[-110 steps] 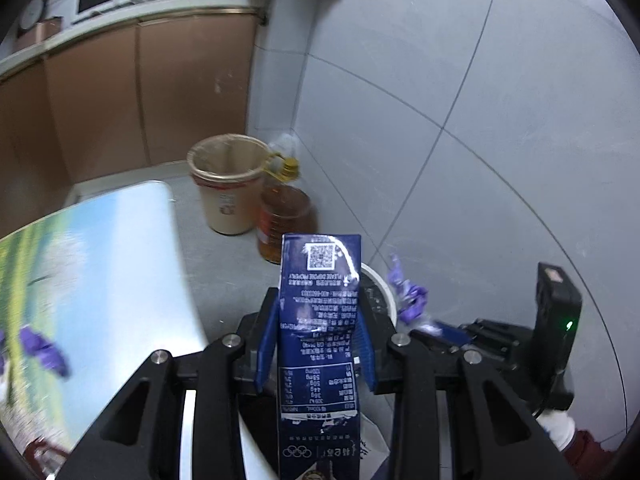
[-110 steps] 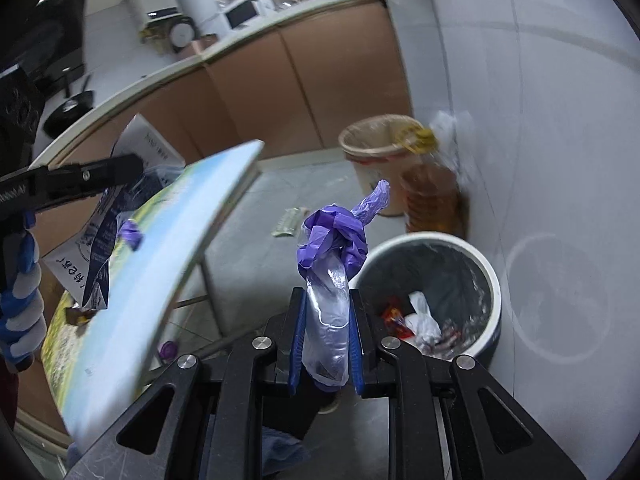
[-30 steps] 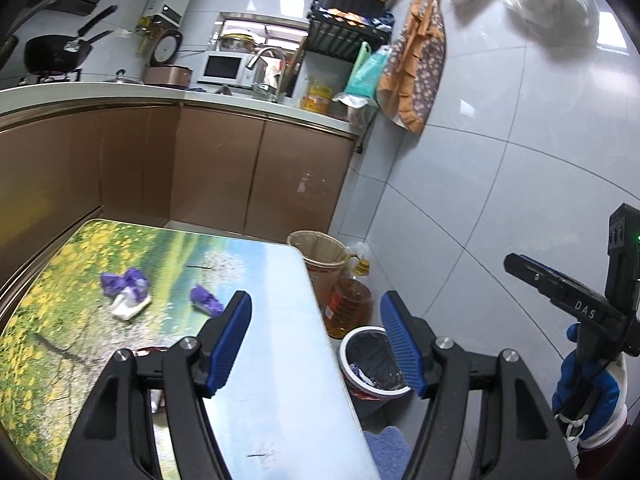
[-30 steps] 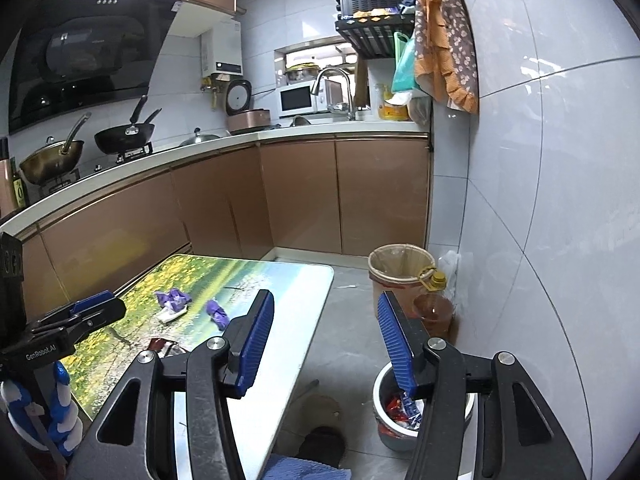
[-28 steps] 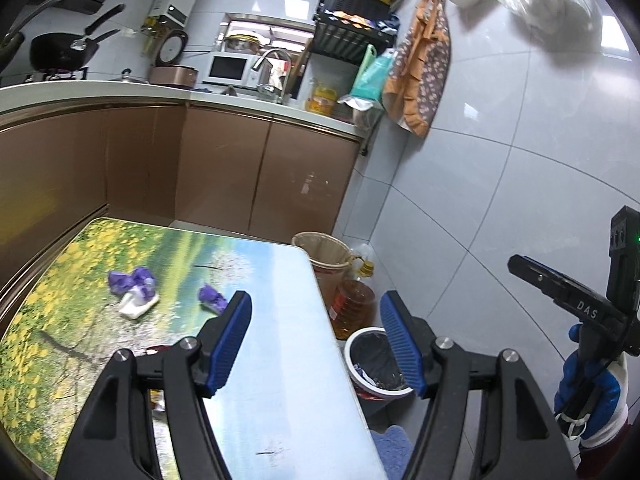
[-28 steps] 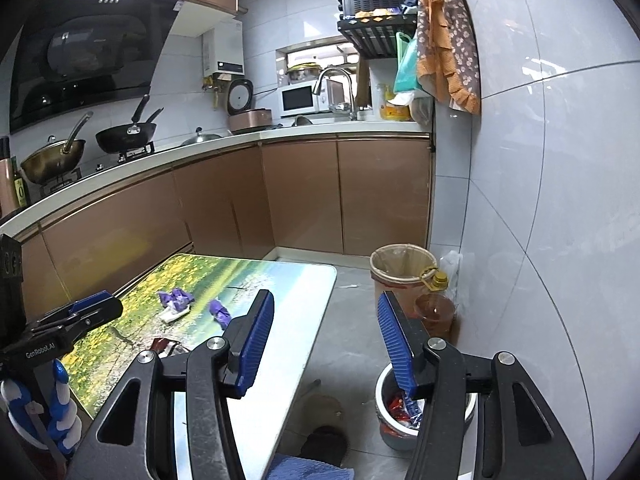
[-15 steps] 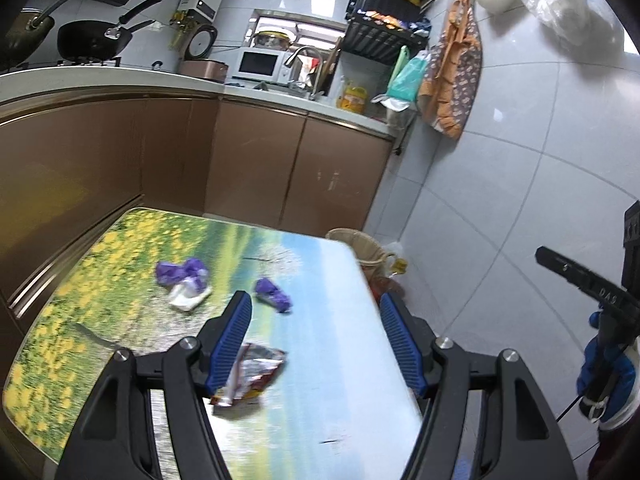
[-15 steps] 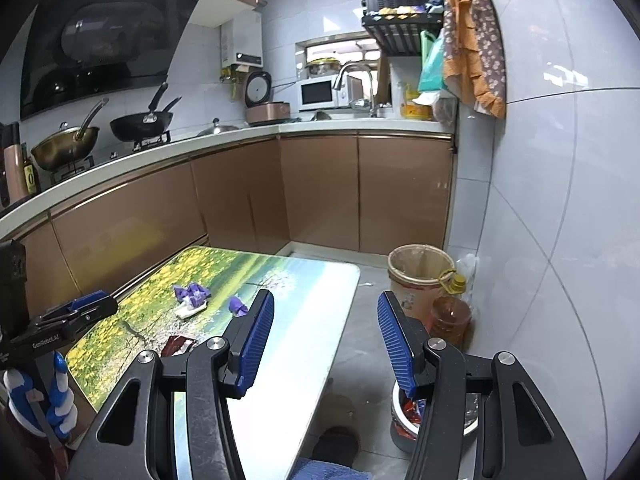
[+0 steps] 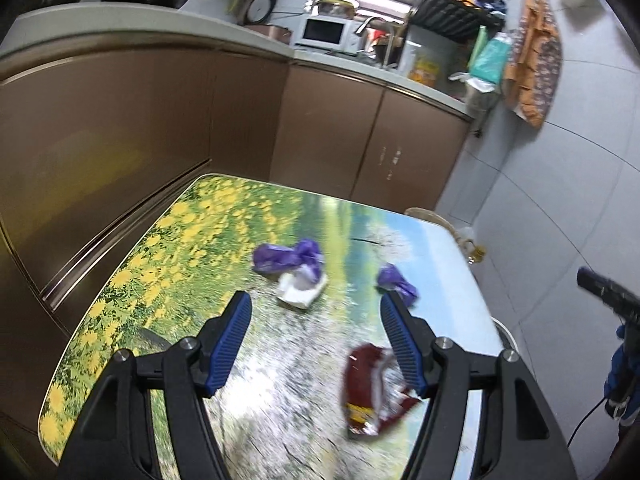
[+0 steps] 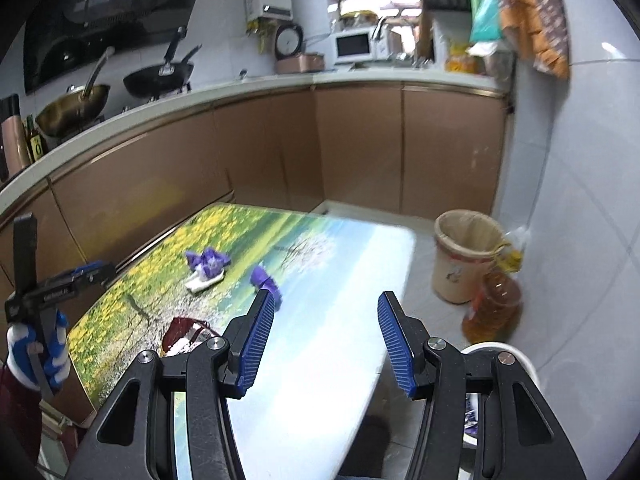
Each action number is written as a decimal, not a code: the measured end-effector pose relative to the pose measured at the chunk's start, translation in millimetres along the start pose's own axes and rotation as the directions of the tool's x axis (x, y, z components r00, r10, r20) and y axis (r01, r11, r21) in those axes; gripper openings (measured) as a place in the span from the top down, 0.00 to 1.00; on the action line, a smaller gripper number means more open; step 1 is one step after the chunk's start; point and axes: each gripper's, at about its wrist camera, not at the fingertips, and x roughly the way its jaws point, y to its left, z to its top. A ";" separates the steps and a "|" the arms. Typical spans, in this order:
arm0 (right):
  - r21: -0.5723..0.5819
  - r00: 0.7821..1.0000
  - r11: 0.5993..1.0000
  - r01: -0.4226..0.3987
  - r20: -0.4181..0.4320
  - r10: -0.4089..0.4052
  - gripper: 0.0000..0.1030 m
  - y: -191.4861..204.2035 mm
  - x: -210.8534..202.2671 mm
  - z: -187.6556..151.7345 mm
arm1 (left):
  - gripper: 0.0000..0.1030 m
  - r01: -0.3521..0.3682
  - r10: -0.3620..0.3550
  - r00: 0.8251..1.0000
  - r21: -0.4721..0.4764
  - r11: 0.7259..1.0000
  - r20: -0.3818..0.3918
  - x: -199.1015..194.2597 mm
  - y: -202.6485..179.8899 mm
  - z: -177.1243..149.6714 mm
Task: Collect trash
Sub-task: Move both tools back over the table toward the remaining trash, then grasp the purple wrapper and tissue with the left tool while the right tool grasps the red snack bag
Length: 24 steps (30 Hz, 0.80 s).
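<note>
Trash lies on the flower-print table (image 9: 188, 248): a purple bag wad (image 9: 288, 258) on a white tissue (image 9: 302, 294), a small purple wad (image 9: 396, 282), and a red snack wrapper (image 9: 372, 388). My left gripper (image 9: 315, 312) hangs open and empty above the table, with the tissue just beyond its fingertips and the wrapper under its right finger. My right gripper (image 10: 326, 308) is open and empty over the table's (image 10: 340, 264) right part. The small purple wad (image 10: 264, 278) sits beside its left fingertip. The purple bag wad (image 10: 208, 262) and the red wrapper (image 10: 186, 334) lie further left.
A white bin (image 10: 504, 350) stands on the floor right of the table, with an oil bottle (image 10: 494, 308) and a beige lined bucket (image 10: 466, 260) behind it. Brown cabinets (image 9: 328, 140) run along the left and back. A gloved hand (image 10: 36, 352) holds the left gripper (image 10: 60, 280).
Both grippers held trash over the white bin a few seconds ago and are now empty. In the last second both swung left and down toward the table, where the trash looms larger.
</note>
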 end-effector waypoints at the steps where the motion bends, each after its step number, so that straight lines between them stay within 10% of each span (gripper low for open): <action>1: -0.004 1.000 1.000 -0.009 -0.010 0.009 0.48 2.1 7.2 -1.1 | 0.37 -0.006 0.006 1.000 -0.009 1.000 -0.006 7.9 5.2 1.2; 24: -0.093 0.878 0.909 -0.406 -0.315 0.360 0.48 94.4 153.1 -41.0 | 0.30 0.090 -0.073 0.988 0.121 0.989 -0.135 151.0 49.5 44.2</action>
